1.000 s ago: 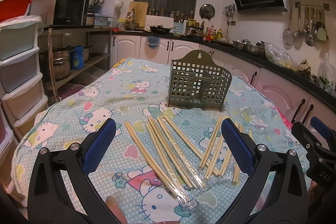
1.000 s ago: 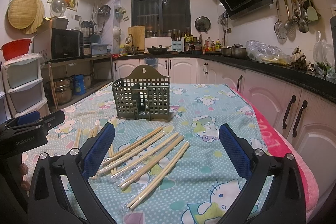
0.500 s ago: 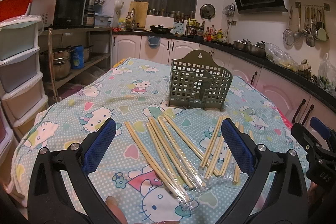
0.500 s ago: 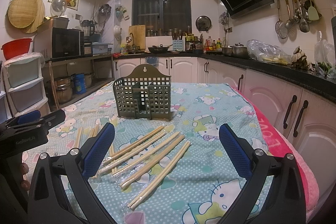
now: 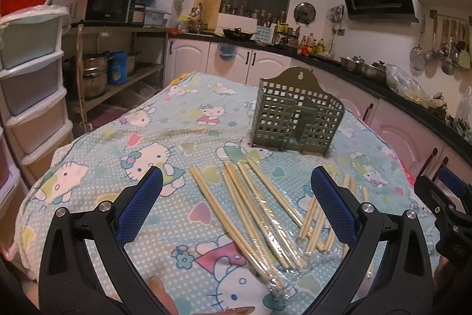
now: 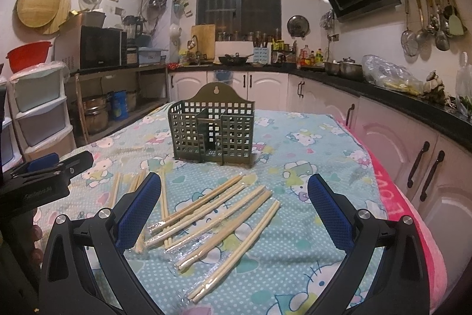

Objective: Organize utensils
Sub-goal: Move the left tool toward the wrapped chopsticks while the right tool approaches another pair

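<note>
Spread wide and empty, my left claw (image 5: 236, 194) hangs over the near edge of the table (image 5: 97, 167), touching nothing. From the left wrist view the wrapped chopsticks (image 5: 253, 202) lie fanned on the cloth between its fingers, and the green holder (image 5: 296, 120) stands upright beyond them toward the far edge. I'd lower onto one wrapped pair near its middle, square to its length, so it does not pivot when lifted. From the right wrist view my right claw (image 6: 234, 195) is equally spread and holds nothing; more chopsticks (image 6: 218, 214) lie below it, the holder (image 6: 211, 129) stands behind them, still empty as far as I can tell.
</note>
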`<state>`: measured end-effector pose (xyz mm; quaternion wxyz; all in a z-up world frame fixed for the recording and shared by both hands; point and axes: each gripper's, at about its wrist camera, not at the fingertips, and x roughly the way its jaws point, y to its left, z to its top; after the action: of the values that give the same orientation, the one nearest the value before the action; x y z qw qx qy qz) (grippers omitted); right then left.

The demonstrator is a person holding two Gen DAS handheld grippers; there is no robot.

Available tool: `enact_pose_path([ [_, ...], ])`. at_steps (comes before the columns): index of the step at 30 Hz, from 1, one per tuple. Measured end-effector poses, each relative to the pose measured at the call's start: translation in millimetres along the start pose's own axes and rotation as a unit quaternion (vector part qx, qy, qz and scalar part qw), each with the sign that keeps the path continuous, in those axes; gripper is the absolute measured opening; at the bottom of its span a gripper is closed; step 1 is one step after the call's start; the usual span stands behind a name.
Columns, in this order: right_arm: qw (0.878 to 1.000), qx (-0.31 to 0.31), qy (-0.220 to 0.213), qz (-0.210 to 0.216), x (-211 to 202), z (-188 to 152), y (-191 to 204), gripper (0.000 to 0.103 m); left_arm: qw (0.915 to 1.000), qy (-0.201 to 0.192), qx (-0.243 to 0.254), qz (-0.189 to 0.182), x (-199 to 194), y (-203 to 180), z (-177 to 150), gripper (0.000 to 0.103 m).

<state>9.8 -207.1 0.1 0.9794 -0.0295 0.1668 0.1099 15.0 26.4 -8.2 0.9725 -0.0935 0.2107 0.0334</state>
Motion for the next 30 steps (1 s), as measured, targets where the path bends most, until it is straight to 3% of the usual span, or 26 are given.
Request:
enact_pose_path([
  [14, 0.994, -0.014, 0.108, 0.015, 70.0, 18.5, 8.9, 0.097, 0.9972, 0.061, -0.026, 0.034, 35.2, 31.7, 17.7, 0.092],
  [30, 0.985, -0.025, 0.168, 0.027, 144.4, 35.0, 10.8, 0.097, 0.9879, 0.146, -0.052, -0.004, 87.4, 52.0, 25.0, 0.092],
])
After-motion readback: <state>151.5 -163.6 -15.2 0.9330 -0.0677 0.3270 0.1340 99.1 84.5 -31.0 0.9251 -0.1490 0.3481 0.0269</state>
